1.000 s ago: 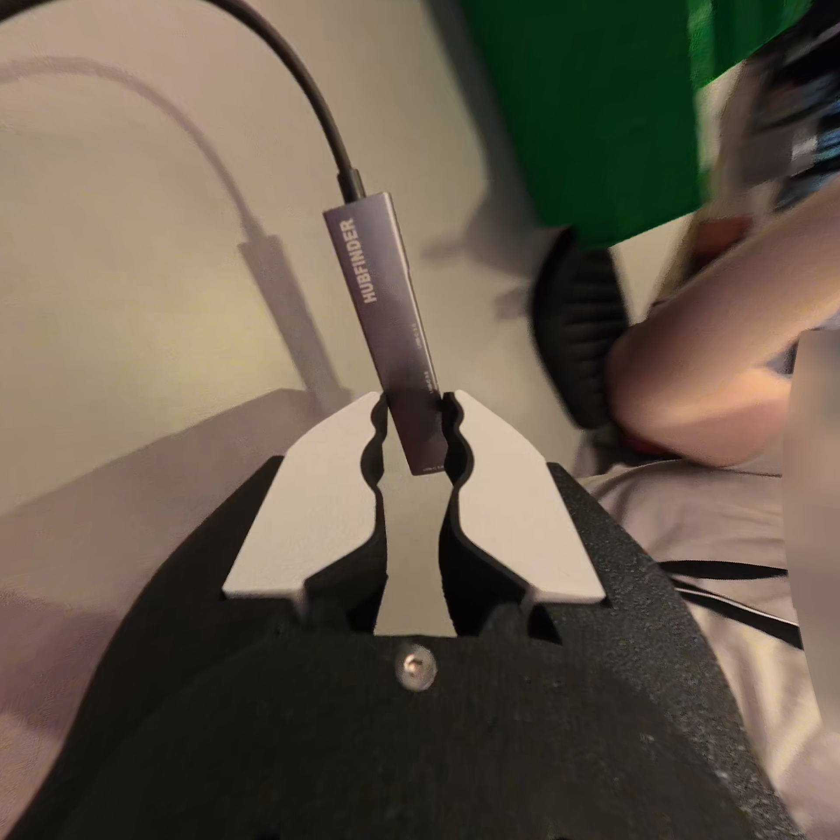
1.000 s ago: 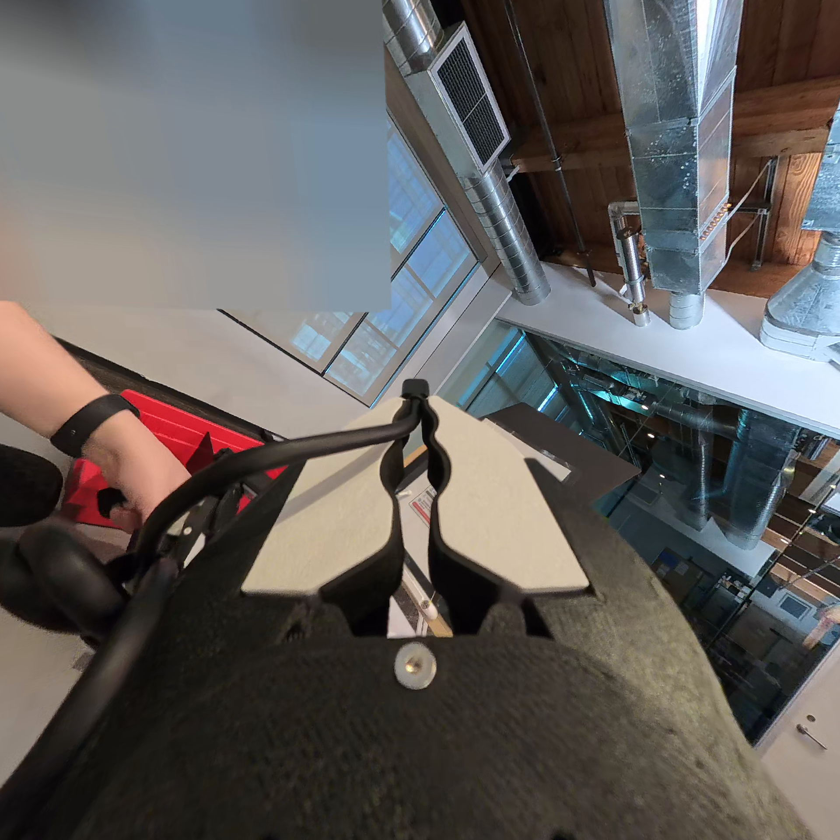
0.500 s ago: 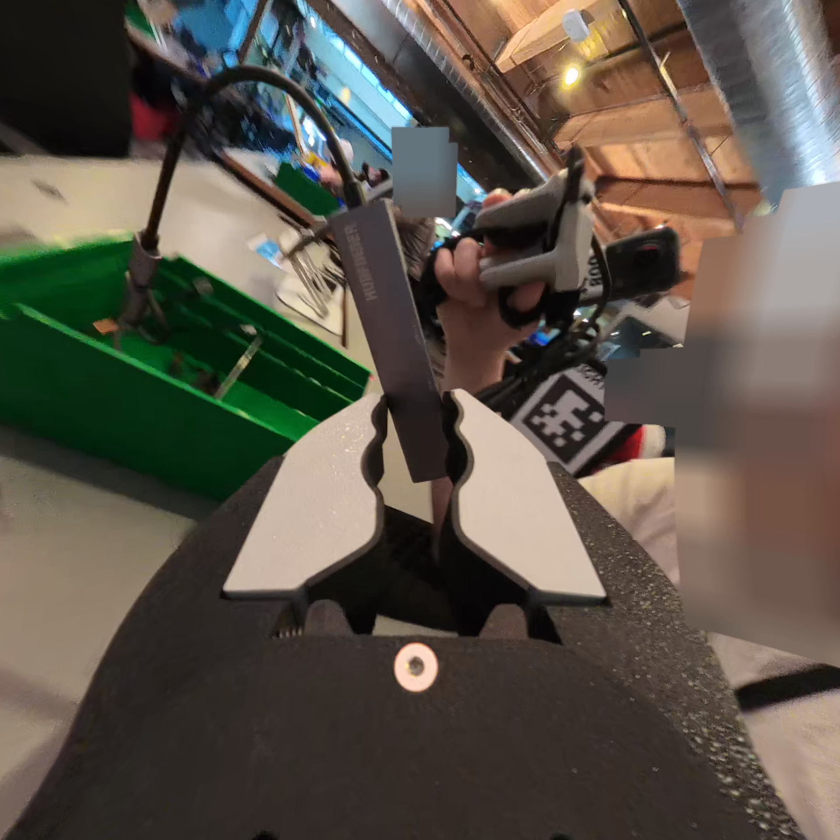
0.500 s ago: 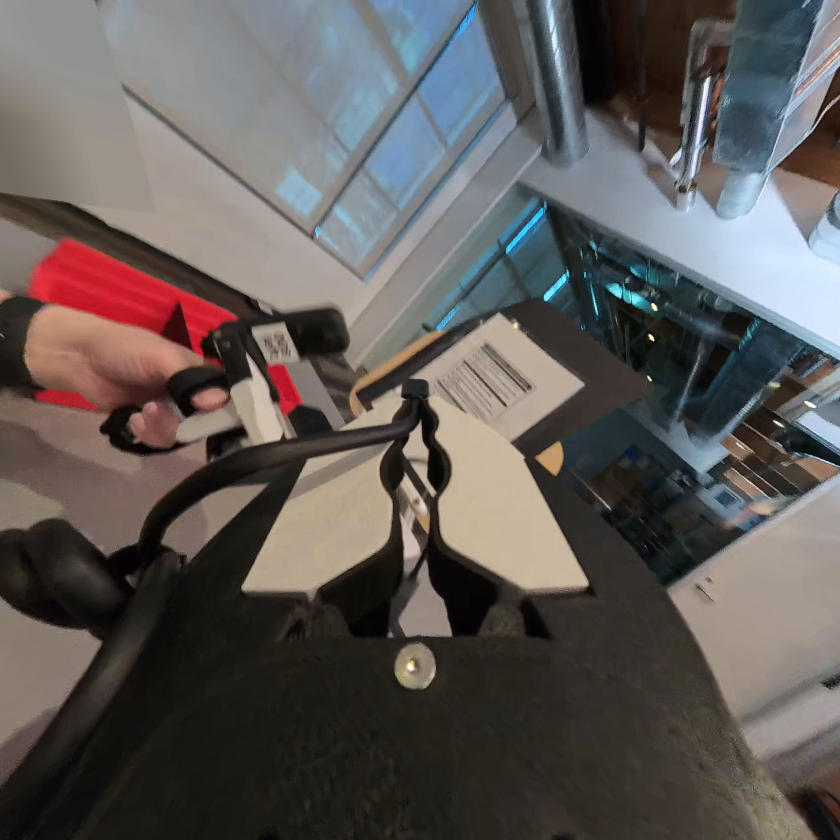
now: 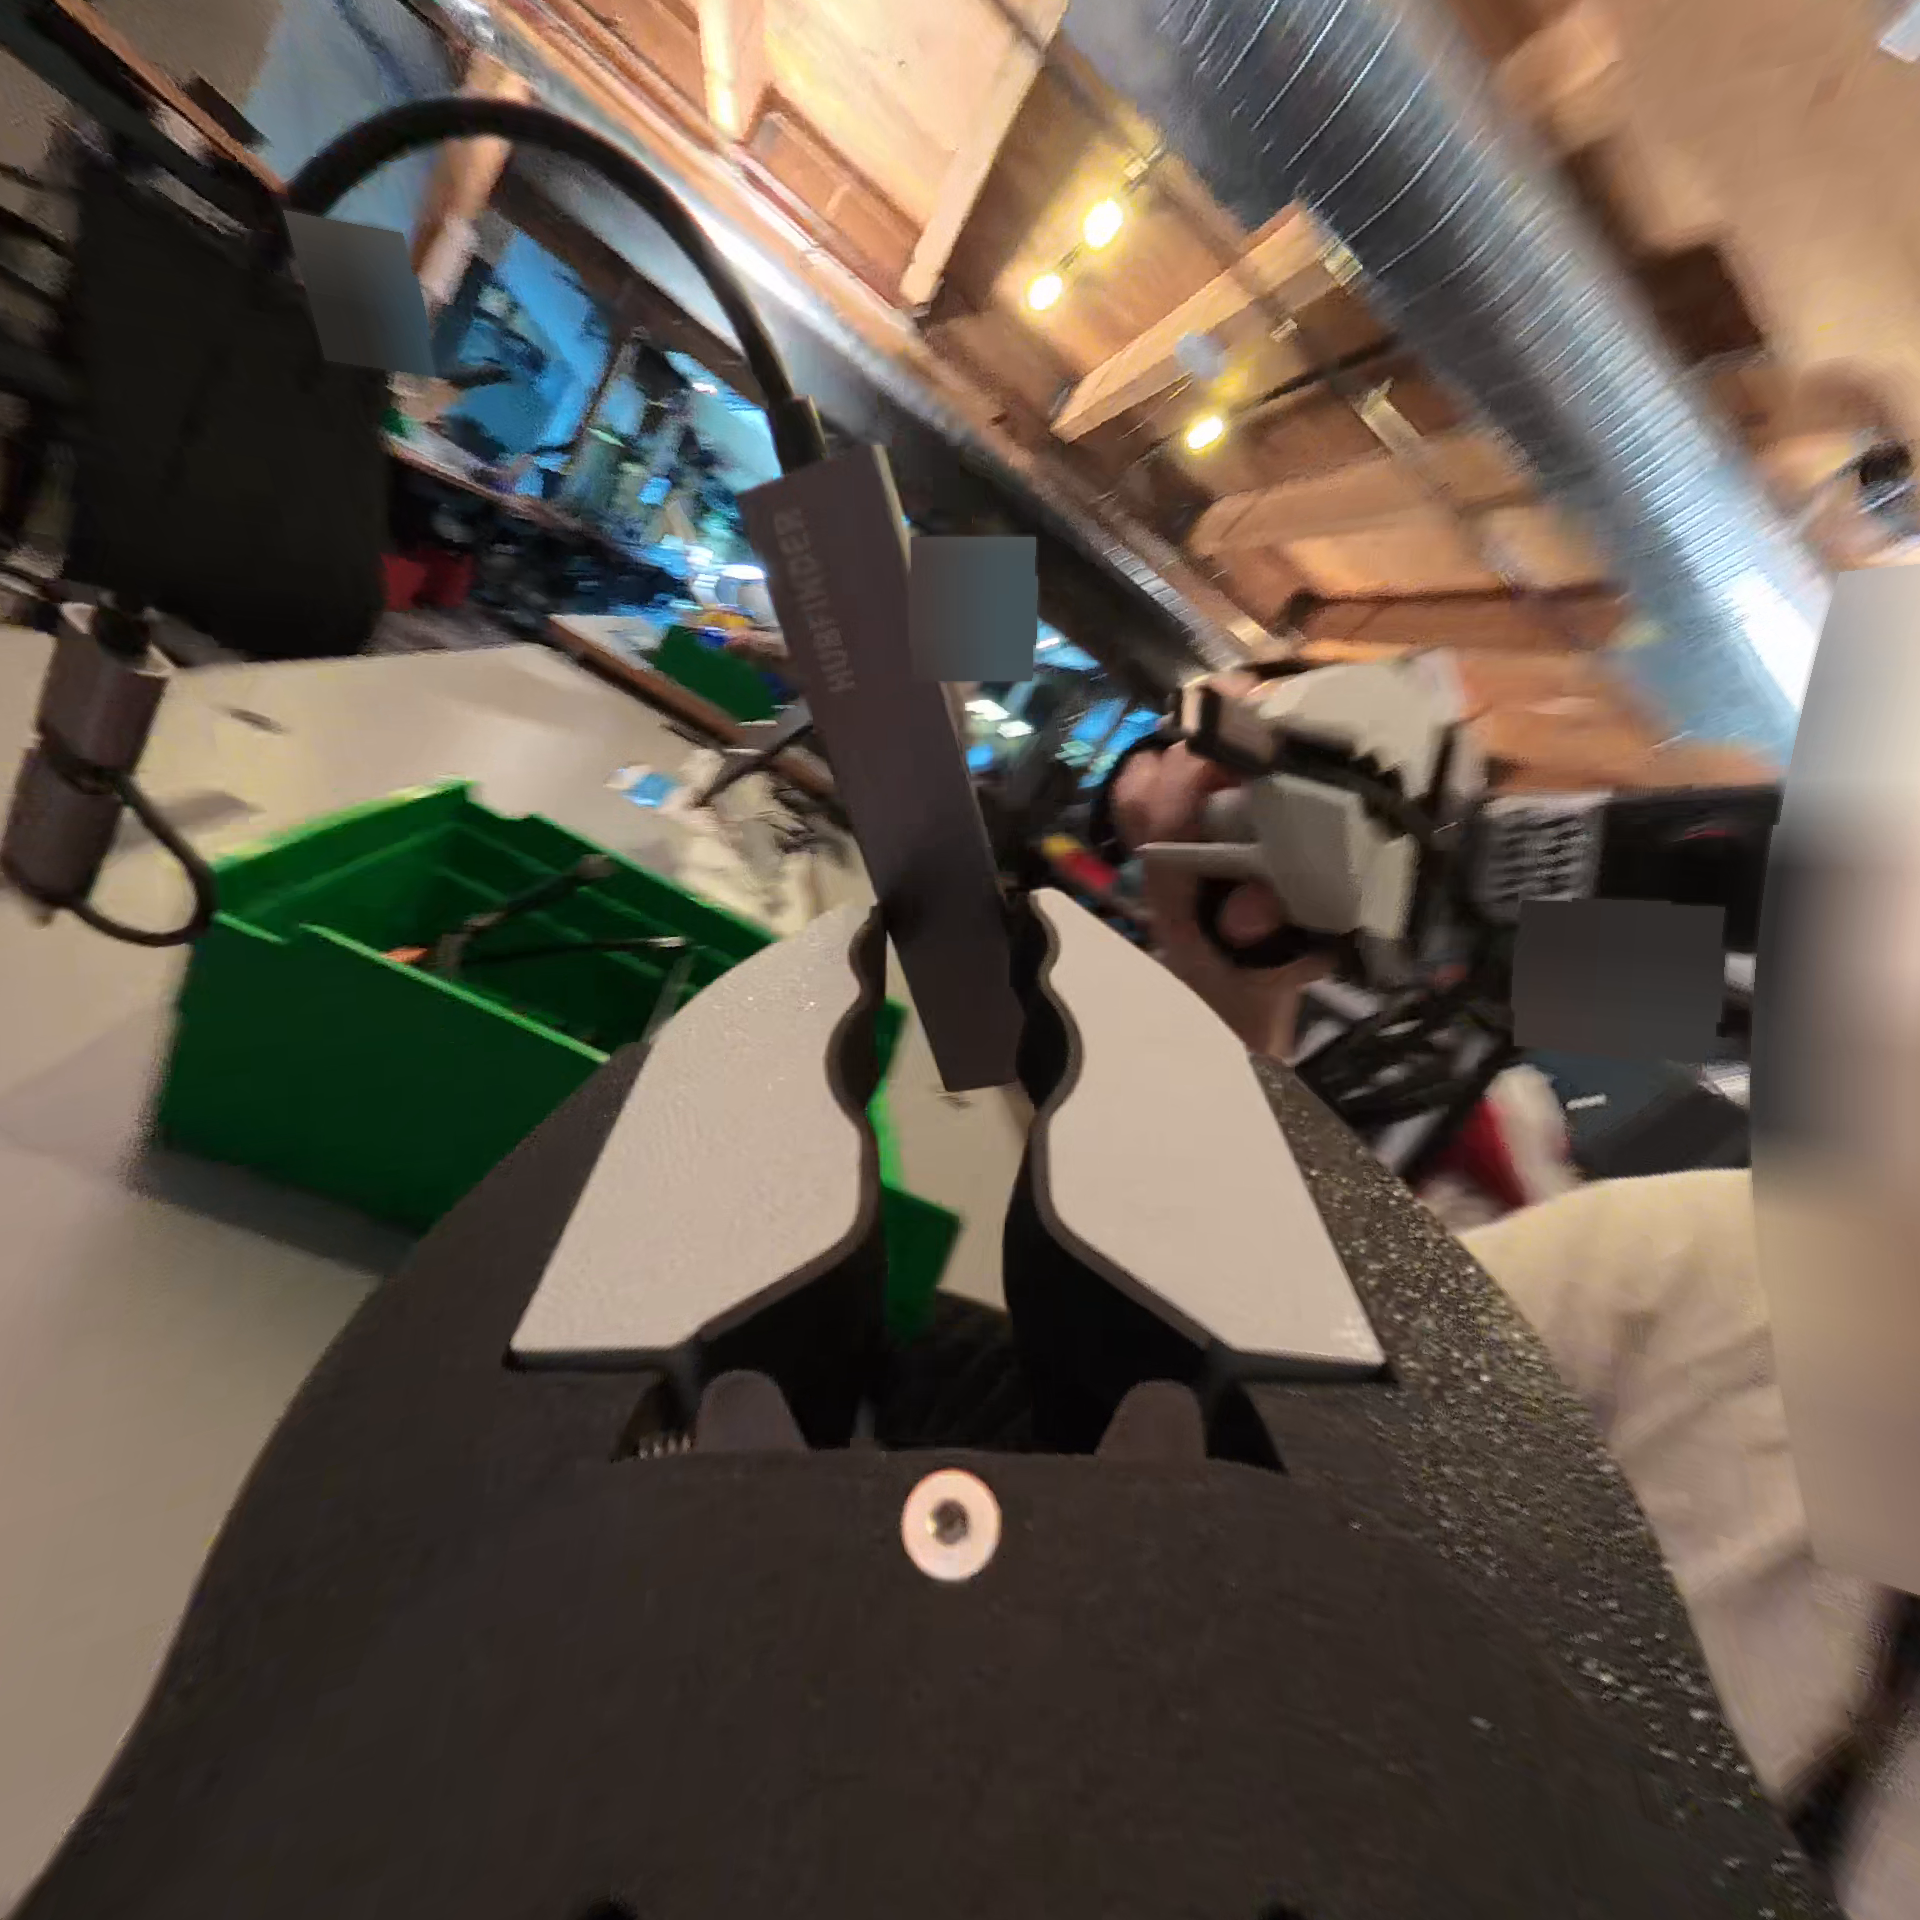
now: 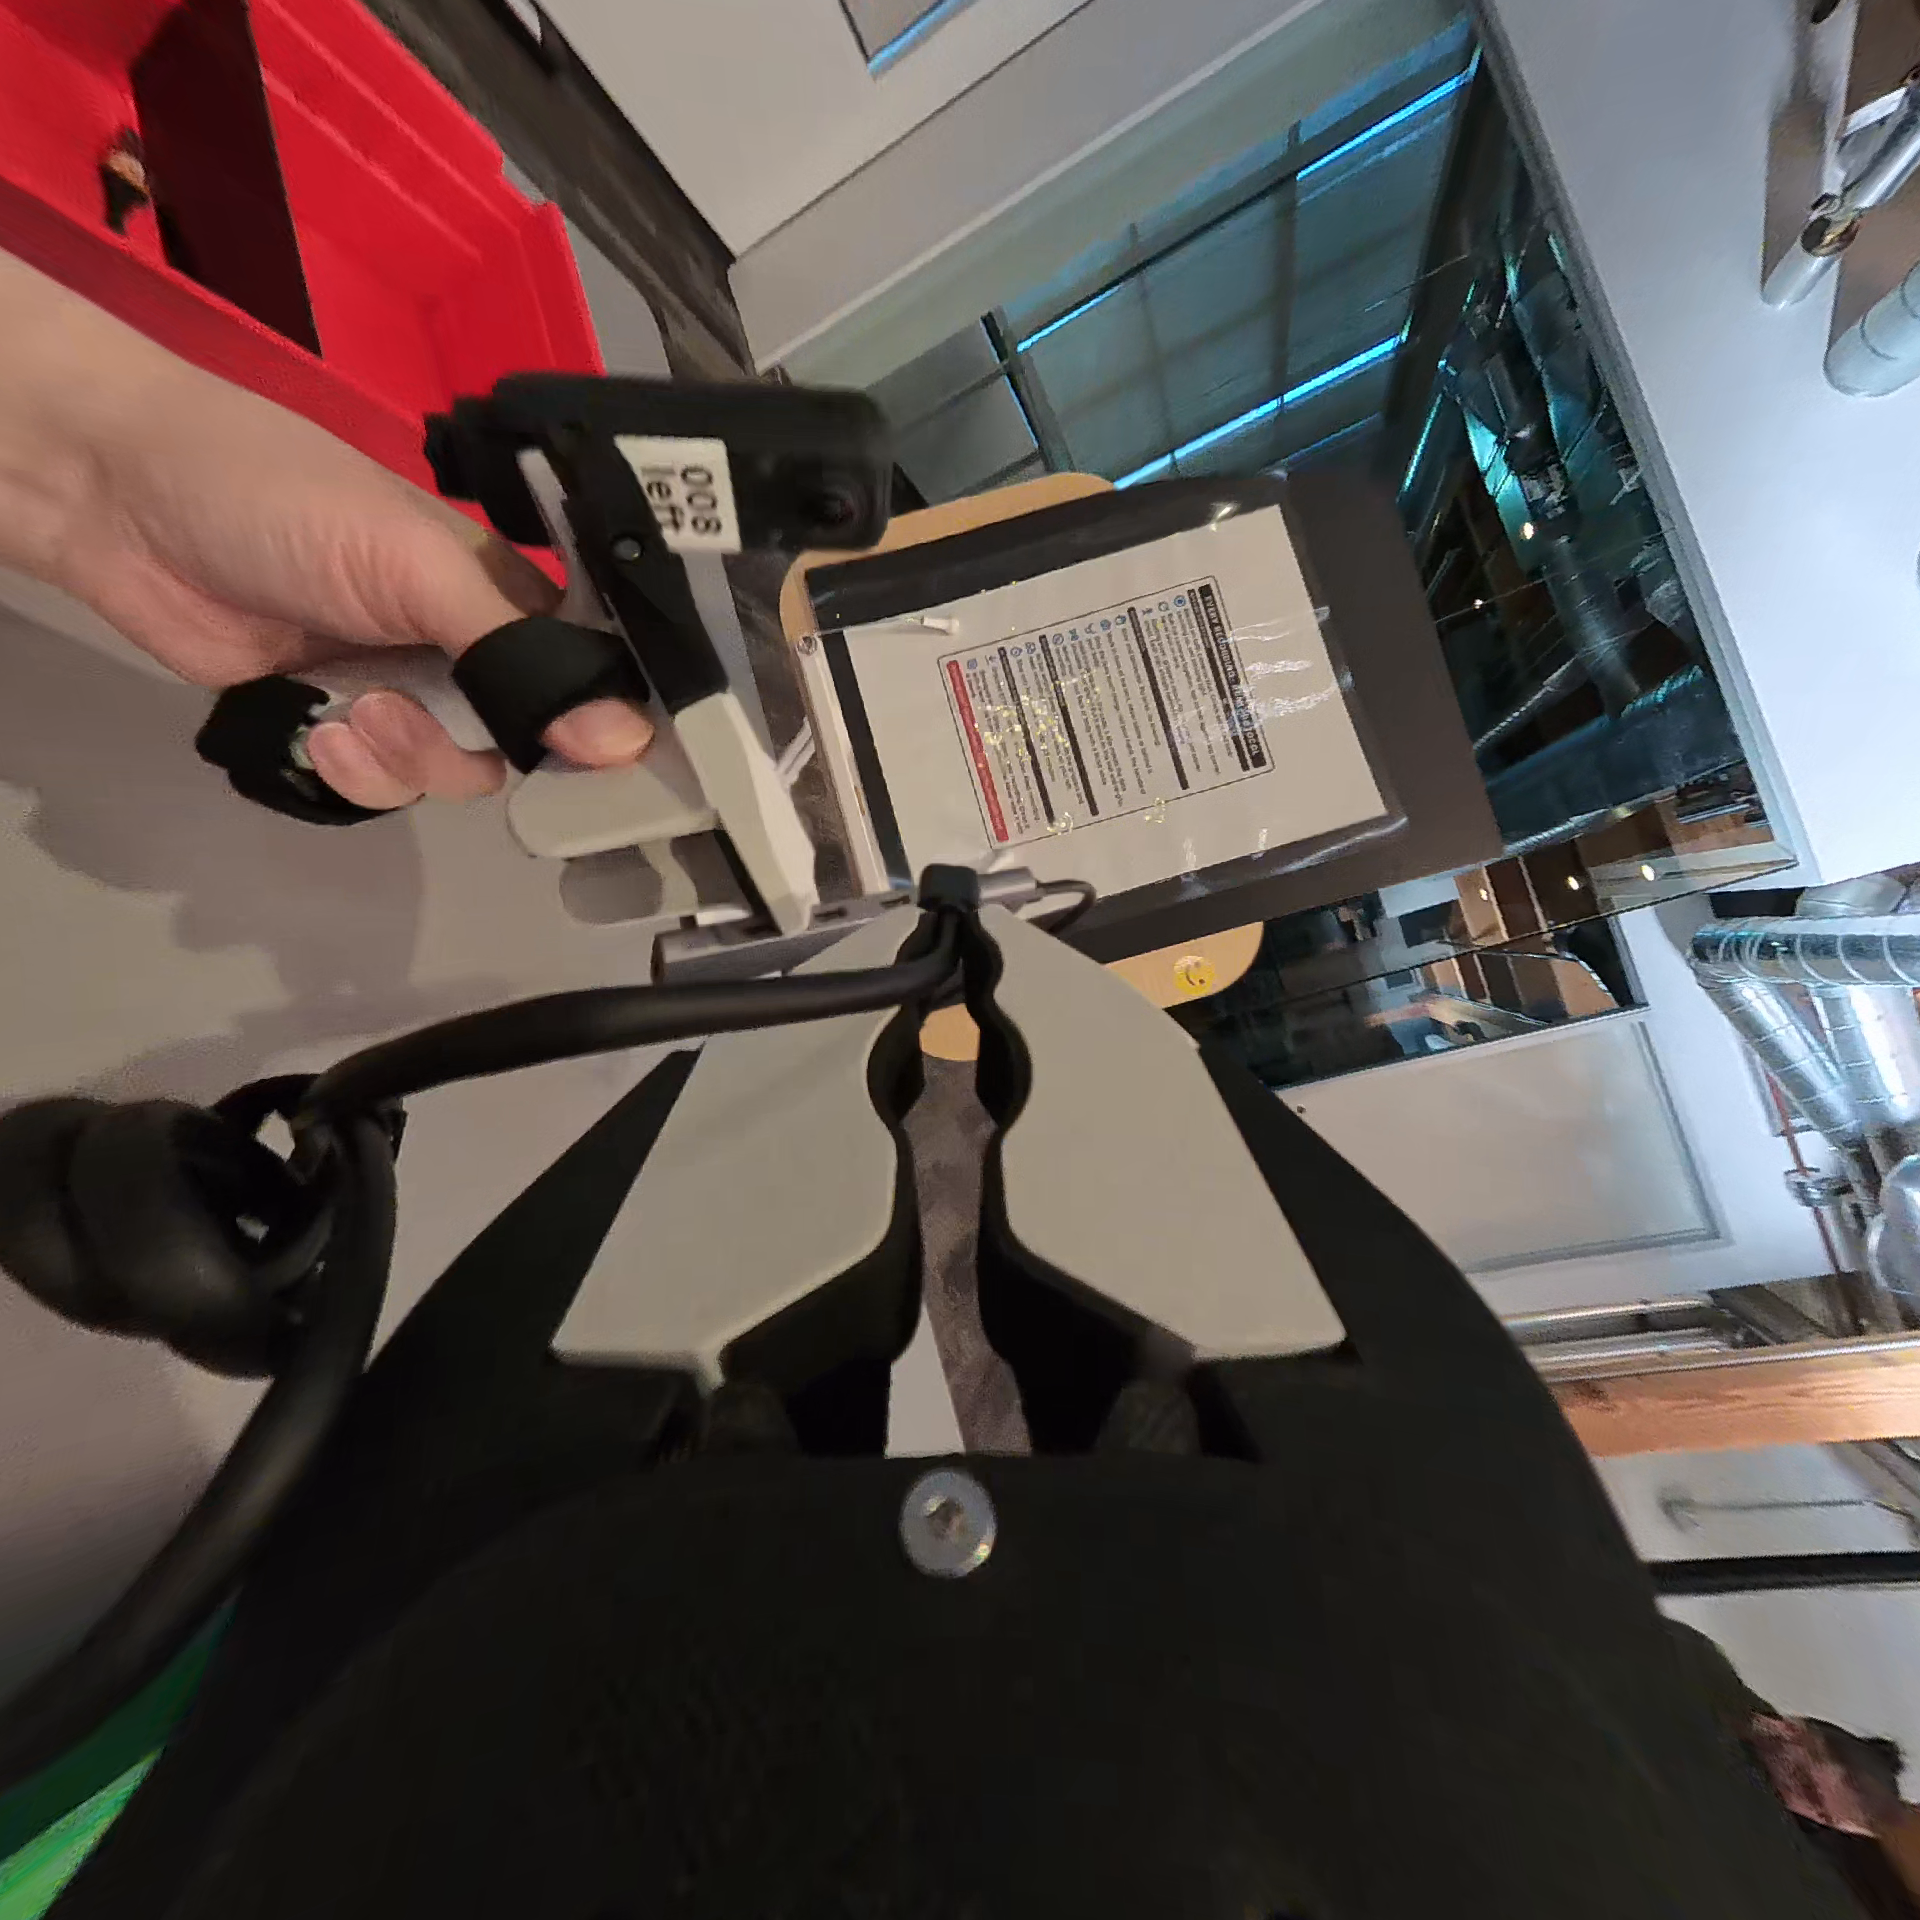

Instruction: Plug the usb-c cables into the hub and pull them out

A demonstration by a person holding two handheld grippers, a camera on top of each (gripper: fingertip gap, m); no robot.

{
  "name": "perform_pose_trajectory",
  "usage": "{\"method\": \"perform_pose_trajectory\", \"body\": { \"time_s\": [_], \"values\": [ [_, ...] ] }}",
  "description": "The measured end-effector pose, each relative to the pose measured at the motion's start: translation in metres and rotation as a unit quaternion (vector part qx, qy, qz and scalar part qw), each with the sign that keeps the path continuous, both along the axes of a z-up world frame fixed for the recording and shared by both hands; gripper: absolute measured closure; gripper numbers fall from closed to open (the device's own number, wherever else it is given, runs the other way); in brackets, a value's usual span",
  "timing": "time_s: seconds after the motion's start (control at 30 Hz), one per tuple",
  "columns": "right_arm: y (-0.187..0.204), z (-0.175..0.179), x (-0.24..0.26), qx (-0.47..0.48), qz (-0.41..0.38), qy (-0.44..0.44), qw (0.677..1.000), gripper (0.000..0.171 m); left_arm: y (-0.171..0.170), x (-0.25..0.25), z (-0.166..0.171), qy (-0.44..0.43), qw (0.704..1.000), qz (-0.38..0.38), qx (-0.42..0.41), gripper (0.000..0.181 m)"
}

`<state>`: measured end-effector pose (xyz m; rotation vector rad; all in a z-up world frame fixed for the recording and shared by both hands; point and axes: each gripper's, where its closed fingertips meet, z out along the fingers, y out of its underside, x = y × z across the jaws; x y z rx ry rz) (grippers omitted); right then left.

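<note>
My left gripper is shut on the lower end of a slim dark grey hub, which stands up and tilts left. The hub's own black lead arches left to a hanging grey plug. My right gripper is shut on a black usb-c cable, with its plug poking out at the tips. In the right wrist view the plug sits right at the long edge of the hub, held by the left gripper. I cannot tell whether the plug is inserted.
A green bin with cables stands on the grey table to the left. A red bin and a framed printed sheet lie beyond the hub. The cable's coiled bundle hangs at my right gripper's left side. The person's hand holds the left gripper. Left tips to right tips: about 7 cm.
The left gripper has tilted up from the table, still holding the hub. The right gripper has swung toward it and brought the cable plug up against the hub's edge.
</note>
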<state>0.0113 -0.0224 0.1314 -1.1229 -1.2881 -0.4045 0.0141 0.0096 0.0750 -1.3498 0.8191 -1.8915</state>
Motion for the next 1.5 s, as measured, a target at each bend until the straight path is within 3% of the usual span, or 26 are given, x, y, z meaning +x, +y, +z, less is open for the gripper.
{"method": "perform_pose_trajectory", "body": {
  "time_s": [0.1,0.63,1.5],
  "values": [
    [0.003,-0.006,-0.005,0.007,-0.018,-0.036,0.999,0.166,0.006,-0.001,-0.005,0.010,0.995,0.067,0.077,0.159],
    [0.023,-0.027,-0.020,0.046,-0.042,-0.124,0.990,0.166,0.033,-0.031,-0.007,0.046,0.946,0.221,0.233,0.158],
    [0.028,-0.036,-0.030,0.087,-0.020,-0.170,0.981,0.166,0.025,-0.033,-0.015,0.137,0.900,0.217,0.352,0.159]
  ]
}}
